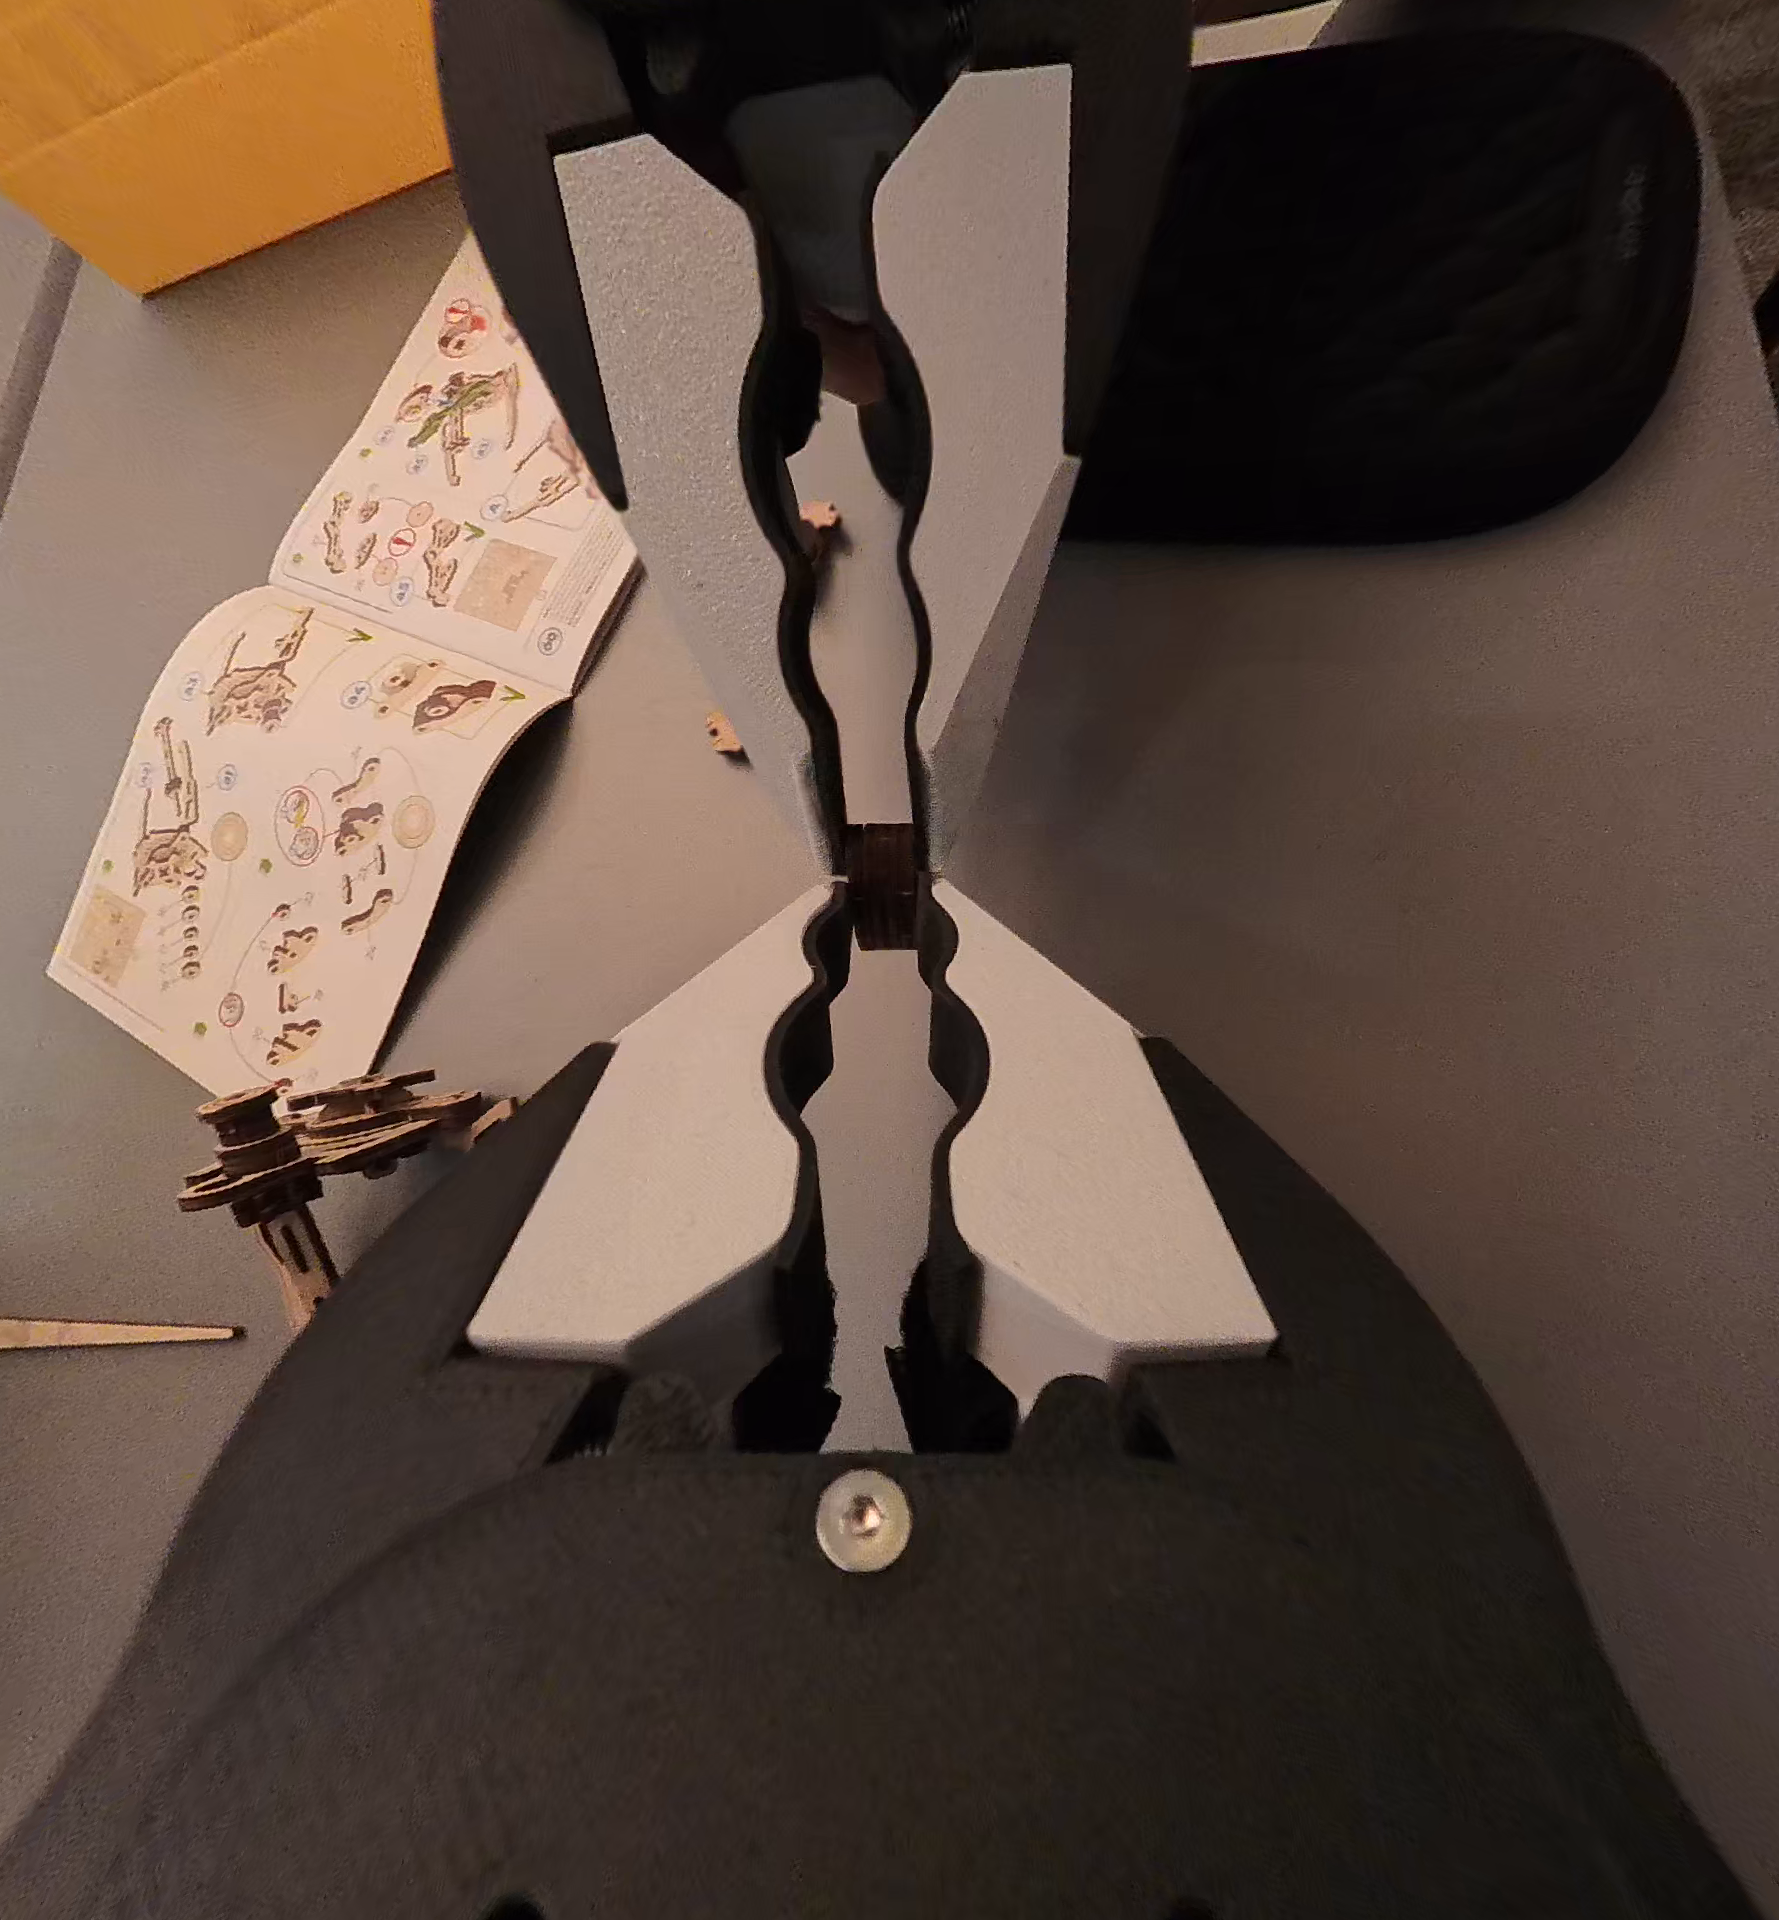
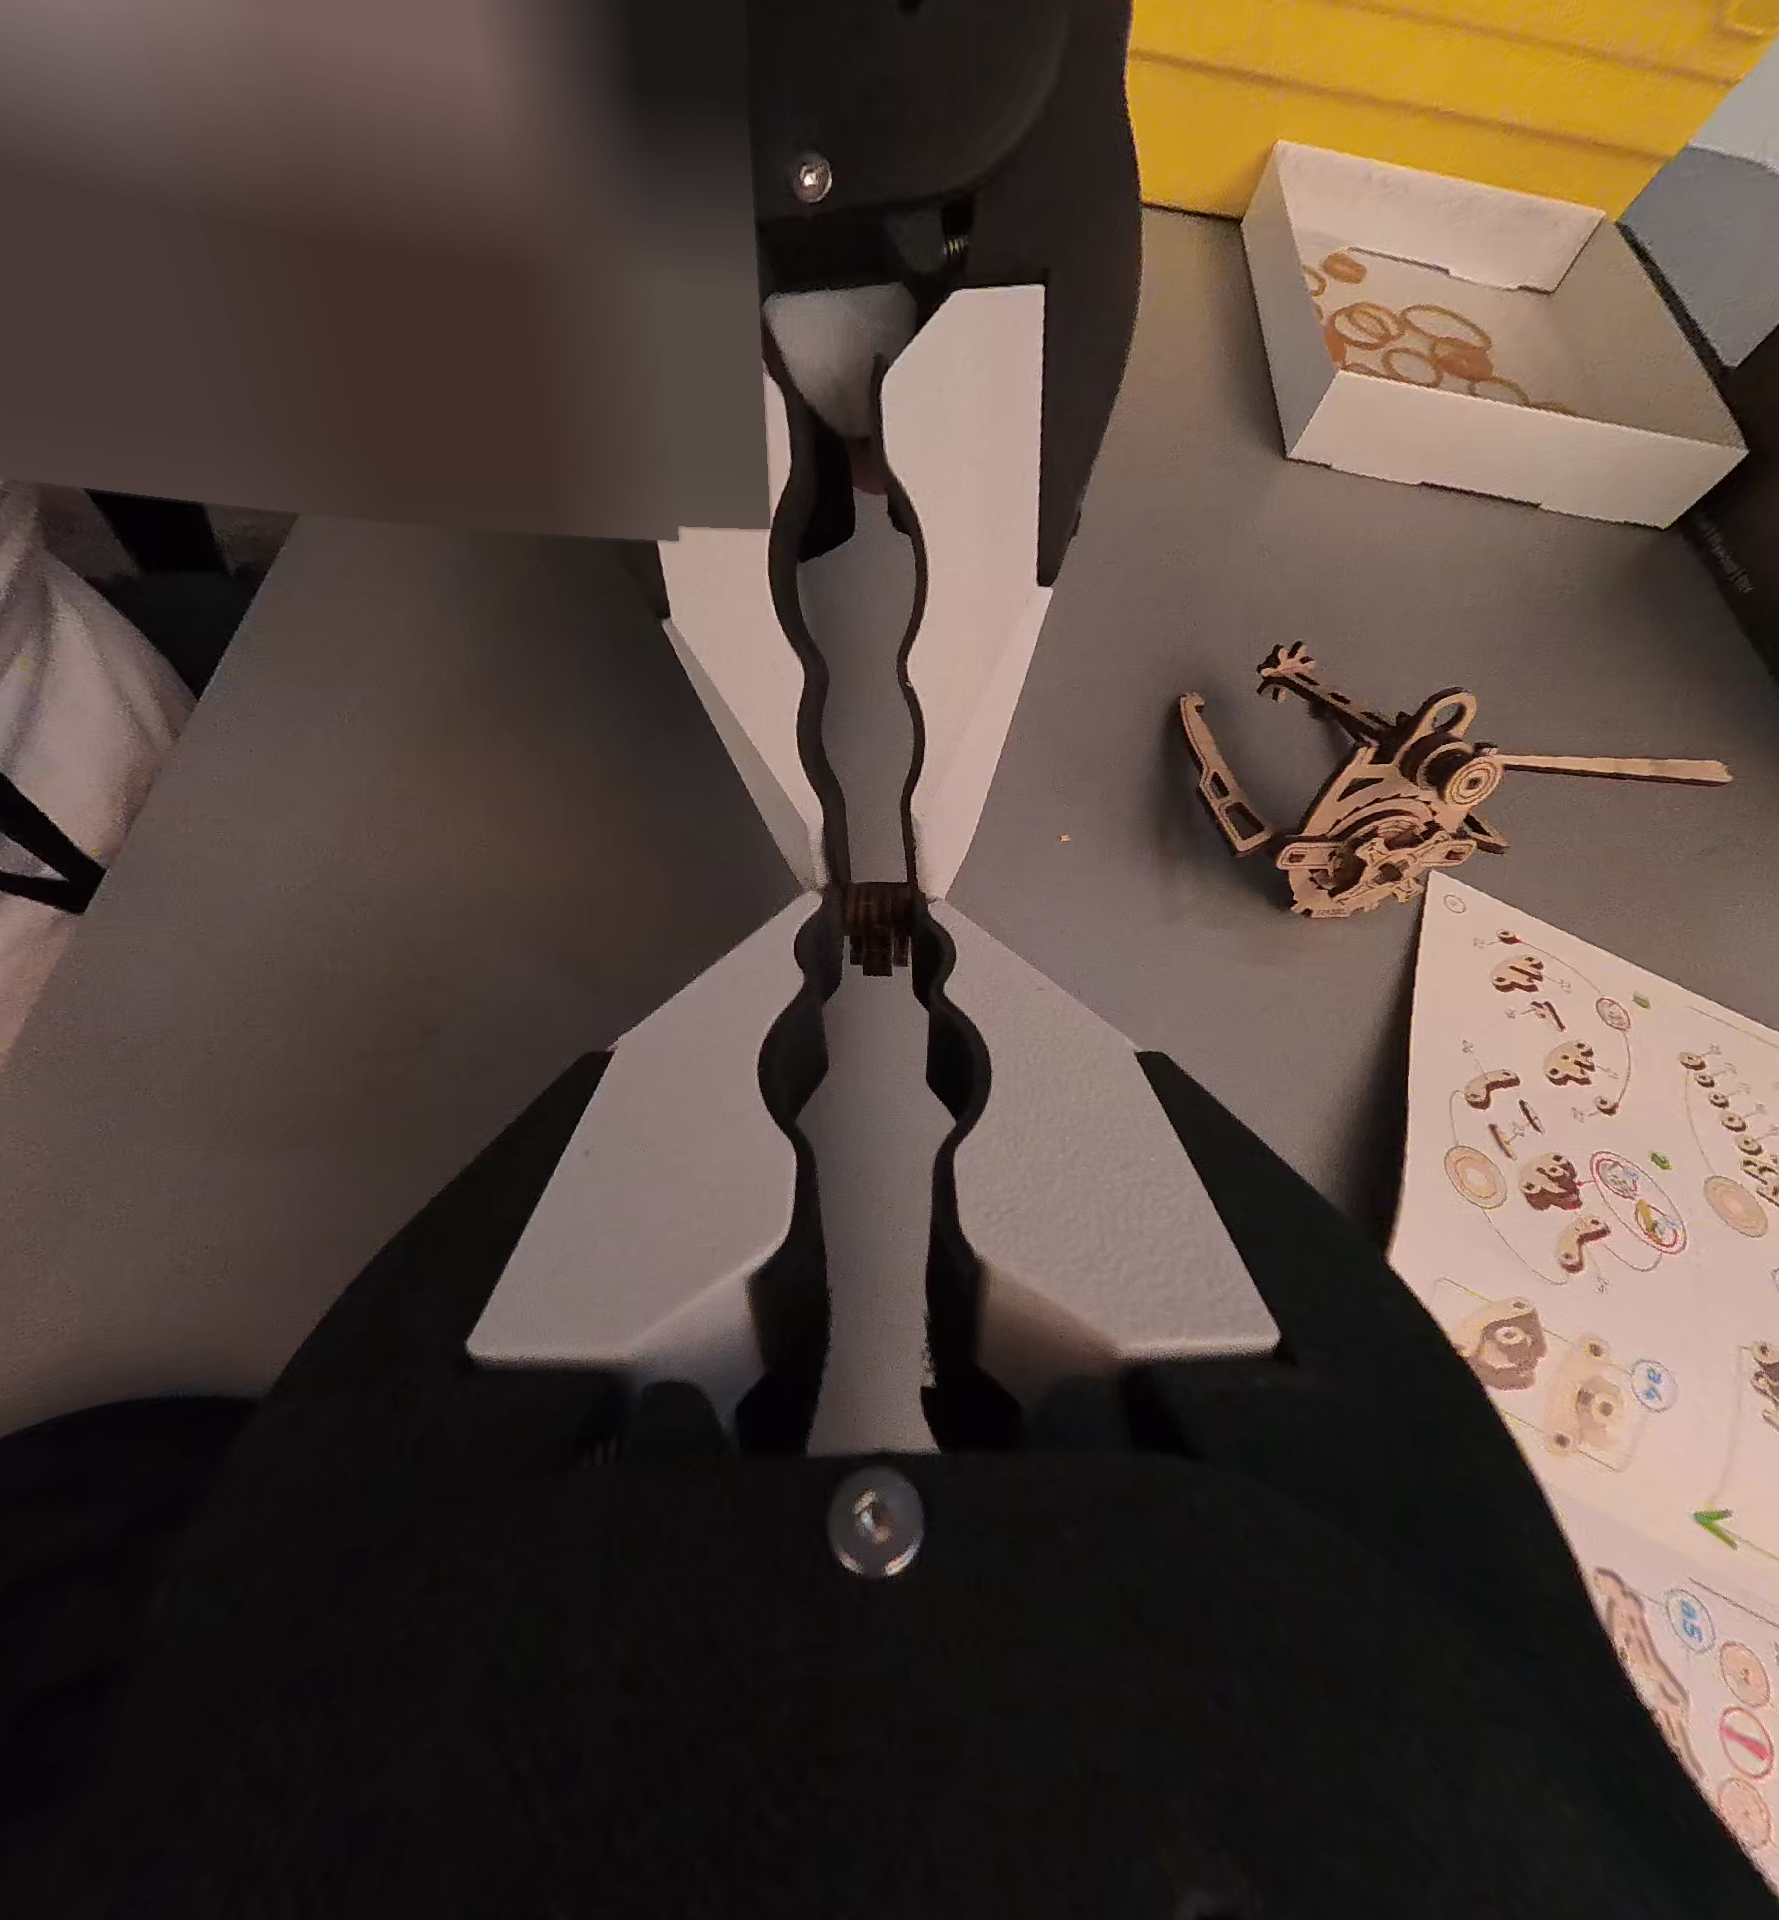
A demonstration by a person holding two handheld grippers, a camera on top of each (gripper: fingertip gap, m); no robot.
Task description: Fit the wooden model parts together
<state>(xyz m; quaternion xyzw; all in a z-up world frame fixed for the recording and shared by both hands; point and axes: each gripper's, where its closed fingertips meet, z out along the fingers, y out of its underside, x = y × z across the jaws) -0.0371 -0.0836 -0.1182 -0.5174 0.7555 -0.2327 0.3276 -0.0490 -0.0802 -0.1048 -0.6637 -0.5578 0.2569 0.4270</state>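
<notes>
On the right, a white box (image 2: pixel 1467 343) with rings

My grey table (image 1: pixel 1384 935) sits under dim warm light, a black chair seat (image 1: pixel 1384 291) at its far edge, yellow wall (image 2: pixel 1436 94) behind it.

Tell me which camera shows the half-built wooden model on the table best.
The right wrist view: the half-built wooden model lies whole and unobstructed on the grey table, right of the tongs. The left wrist view catches it only at the left, edge-on and partly hidden behind the left tongs' body.
</notes>
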